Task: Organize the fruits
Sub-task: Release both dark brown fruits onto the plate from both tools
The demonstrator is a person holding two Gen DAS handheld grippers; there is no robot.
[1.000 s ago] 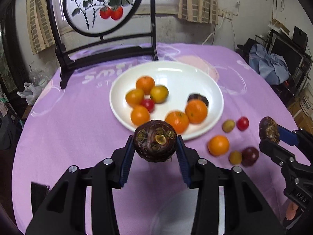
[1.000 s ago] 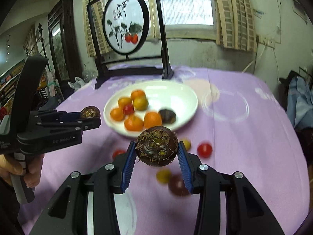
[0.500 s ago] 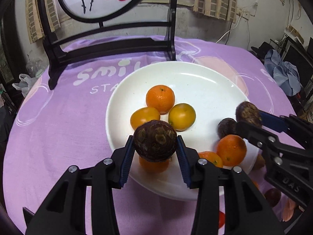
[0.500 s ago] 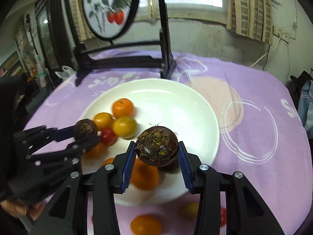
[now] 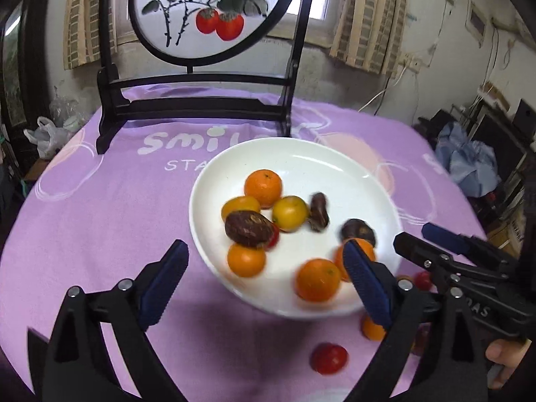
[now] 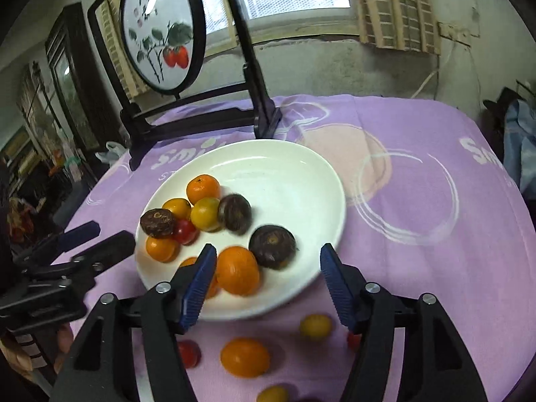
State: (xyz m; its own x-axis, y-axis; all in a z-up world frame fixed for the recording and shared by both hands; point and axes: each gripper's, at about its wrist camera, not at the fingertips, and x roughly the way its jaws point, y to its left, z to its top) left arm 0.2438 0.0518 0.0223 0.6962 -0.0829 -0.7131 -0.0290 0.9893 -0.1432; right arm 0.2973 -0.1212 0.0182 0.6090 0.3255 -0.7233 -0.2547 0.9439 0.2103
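Observation:
A white plate [image 5: 335, 164] [image 6: 294, 167] on the purple cloth holds several oranges, yellow fruits, a red tomato and three dark brown fruits. One brown fruit [image 5: 248, 228] [image 6: 157, 222] rests on the pile at the plate's left. Another [image 5: 319, 212] [image 6: 234, 213] is blurred beside the yellow fruit. A third [image 6: 272, 246] [image 5: 357, 231] lies near the plate's front right. My left gripper [image 5: 264, 281] is open and empty at the plate's near rim. My right gripper [image 6: 264, 284] is open and empty over the front rim.
Loose fruits lie on the cloth in front of the plate: an orange [image 6: 245, 356], yellow ones [image 6: 315, 325], red tomatoes [image 5: 329, 357] [image 6: 187, 351]. A black wooden stand with a round painted screen [image 5: 197, 13] stands behind the plate. Clutter lines the room's sides.
Both grippers opened and let go of their brown fruits, which dropped onto the plate. Both grippers then drew back toward the plate's near rim.

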